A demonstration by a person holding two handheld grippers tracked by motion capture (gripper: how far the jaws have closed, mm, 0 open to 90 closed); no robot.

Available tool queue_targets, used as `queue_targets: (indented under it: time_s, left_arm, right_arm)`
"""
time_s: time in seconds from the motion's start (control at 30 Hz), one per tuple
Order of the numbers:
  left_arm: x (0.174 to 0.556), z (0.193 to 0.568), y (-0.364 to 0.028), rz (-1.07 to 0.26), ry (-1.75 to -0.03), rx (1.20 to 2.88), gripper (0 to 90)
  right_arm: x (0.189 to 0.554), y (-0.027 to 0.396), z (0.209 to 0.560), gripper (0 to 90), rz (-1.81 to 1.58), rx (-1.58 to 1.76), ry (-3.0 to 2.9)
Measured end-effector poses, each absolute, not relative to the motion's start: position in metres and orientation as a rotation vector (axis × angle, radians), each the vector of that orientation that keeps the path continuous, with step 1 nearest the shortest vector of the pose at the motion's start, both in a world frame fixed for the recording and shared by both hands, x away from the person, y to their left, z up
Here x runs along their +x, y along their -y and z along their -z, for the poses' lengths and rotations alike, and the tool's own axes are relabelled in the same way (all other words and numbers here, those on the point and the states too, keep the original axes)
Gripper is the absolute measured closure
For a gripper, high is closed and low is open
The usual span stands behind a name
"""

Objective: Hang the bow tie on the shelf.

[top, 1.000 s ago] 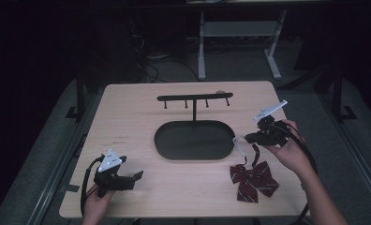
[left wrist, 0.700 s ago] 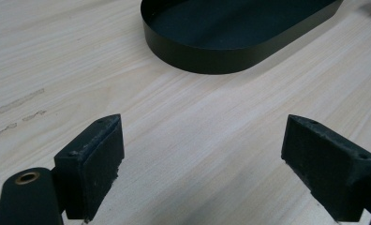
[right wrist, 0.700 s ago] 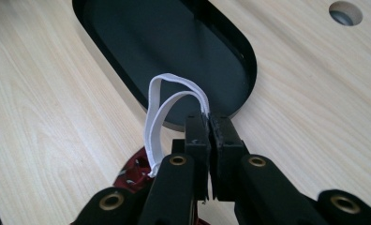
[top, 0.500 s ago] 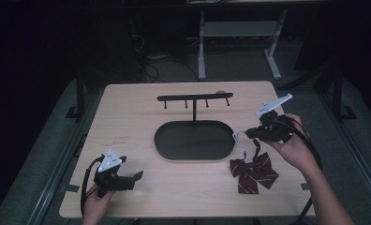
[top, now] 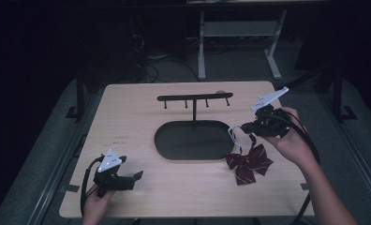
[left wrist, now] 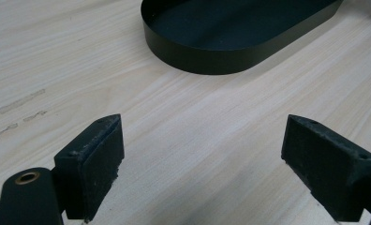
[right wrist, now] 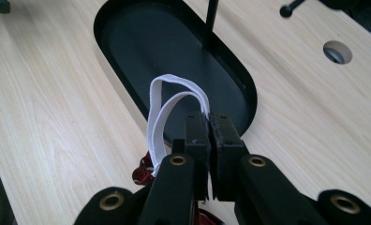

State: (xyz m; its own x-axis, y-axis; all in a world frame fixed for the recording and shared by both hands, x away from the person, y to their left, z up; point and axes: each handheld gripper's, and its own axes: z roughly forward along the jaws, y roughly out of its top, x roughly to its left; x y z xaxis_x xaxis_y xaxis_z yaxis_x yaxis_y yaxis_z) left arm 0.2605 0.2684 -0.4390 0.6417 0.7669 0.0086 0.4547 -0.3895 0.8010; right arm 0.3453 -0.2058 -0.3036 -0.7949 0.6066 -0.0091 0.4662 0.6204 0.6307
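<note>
**Bow tie lifted by its white strap beside the black tray**

High view: the right gripper [top: 245,126] is held above the table [top: 127,117], just right of the oval black tray [top: 174,145], with the white strap [top: 233,137] running down from its tip to the dark red bow tie [top: 249,161]. Whether the bow tie touches the wood or hangs just clear is hard to tell. A black rack [top: 194,98] with small pegs rises from the tray. The left gripper [top: 134,177] sits near the table's front left corner, and the room behind is too dark to read.

Left gripper view: the jaws stand wide apart over bare wood with nothing between them; the tray's far end is cut off at the top edge.

Right gripper view: the jaws are clamped on the white strap, which loops up over the tray. Only a scrap of the bow tie peeks out below, mostly hidden behind the gripper's body
</note>
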Motion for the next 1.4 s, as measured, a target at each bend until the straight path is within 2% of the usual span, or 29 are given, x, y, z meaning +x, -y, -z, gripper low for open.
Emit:
queue_targets:
  time_s: [0.53, 1.4]
  left_arm:
    - [0.260, 0.439, -0.268, -0.487, -0.954, 2.041, 13.0]
    - [0.263, 0.439, -0.268, -0.479, -0.968, 2.025, 13.0]
  right_arm:
    - [0.347, 0.192, 0.280, 87.0, -0.926, 0.813, -2.601]
    - [0.367, 0.183, 0.262, 87.0, -0.954, 0.793, -2.632]
